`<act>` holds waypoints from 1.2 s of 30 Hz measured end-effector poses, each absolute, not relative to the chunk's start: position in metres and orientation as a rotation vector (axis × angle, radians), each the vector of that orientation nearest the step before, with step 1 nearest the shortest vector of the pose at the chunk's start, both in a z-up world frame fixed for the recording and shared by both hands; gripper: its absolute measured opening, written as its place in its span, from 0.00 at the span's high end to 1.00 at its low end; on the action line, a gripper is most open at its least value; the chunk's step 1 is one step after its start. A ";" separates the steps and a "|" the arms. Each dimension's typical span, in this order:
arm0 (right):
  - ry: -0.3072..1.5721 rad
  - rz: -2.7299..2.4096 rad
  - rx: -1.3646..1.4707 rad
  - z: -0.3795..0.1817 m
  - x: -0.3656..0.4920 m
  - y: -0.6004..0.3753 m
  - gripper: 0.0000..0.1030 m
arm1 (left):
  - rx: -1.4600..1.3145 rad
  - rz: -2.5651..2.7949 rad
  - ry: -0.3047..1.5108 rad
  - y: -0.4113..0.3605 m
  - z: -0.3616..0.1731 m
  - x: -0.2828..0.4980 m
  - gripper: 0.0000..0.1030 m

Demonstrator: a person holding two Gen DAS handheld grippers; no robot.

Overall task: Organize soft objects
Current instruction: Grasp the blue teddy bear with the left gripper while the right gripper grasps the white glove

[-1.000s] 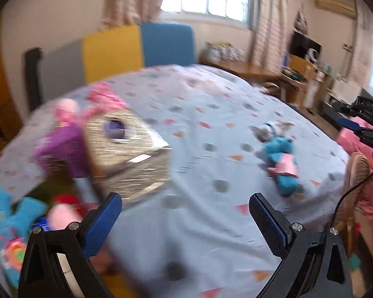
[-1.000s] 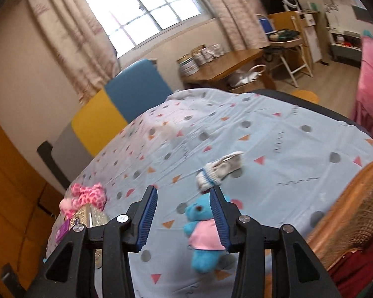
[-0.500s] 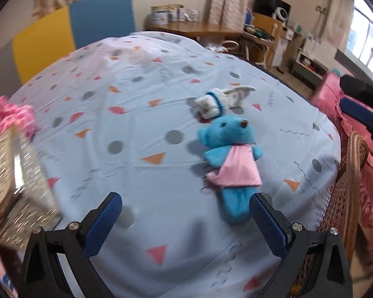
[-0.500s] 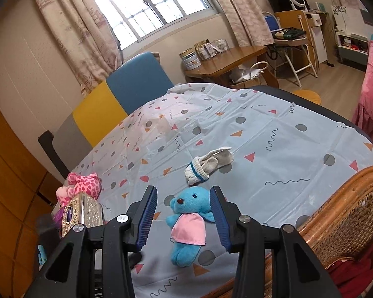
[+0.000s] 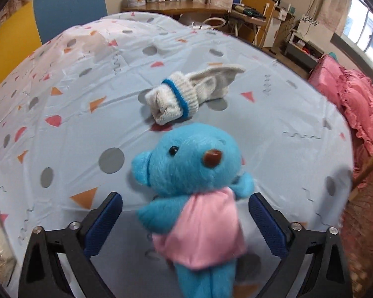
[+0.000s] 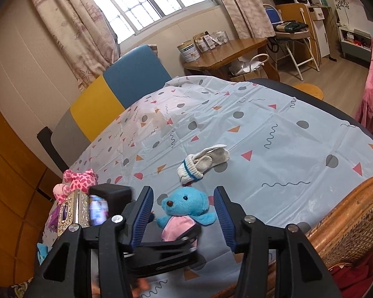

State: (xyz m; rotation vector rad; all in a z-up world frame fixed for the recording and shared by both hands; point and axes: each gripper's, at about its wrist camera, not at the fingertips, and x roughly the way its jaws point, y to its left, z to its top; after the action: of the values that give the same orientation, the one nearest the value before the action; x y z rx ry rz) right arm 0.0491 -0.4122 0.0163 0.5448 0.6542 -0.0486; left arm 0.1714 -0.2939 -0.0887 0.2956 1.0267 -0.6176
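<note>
Left gripper (image 5: 185, 217) swung from the gold box (image 6: 74, 212) over to the blue teddy bear (image 5: 194, 186), jaws just been closing, pads straddling its body, not pressing. I keep right gripper (image 6: 184, 219) open, just widened, empty. Rolled sock (image 5: 186, 94) beyond. Tablecloth (image 5: 273, 129) open right; wicker chair (image 6: 348, 218) at edge.

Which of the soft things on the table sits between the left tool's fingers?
The blue teddy bear in a pink shirt; the left gripper straddles it, its closing jaws not yet touching. The white rolled socks lie beyond, and the pink plush sits far off.
</note>
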 end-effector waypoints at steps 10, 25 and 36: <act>0.695 0.005 0.510 0.015 0.073 -0.398 0.50 | 0.252 -0.627 1.012 -0.232 -0.097 0.161 0.65; 0.928 -0.103 0.823 -0.040 0.185 -0.419 0.28 | 0.161 -0.438 0.940 -0.107 -0.104 0.128 0.60; 1.111 -0.251 0.584 -0.095 0.277 -0.388 0.54 | 0.135 -0.447 0.899 -0.103 -0.106 0.125 0.59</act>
State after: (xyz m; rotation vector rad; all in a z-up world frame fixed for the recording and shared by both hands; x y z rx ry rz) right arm 0.2773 -0.3877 -0.0949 0.5839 1.1112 -0.2514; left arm 0.1246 -0.1028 -0.1055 0.1351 0.8988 -0.4472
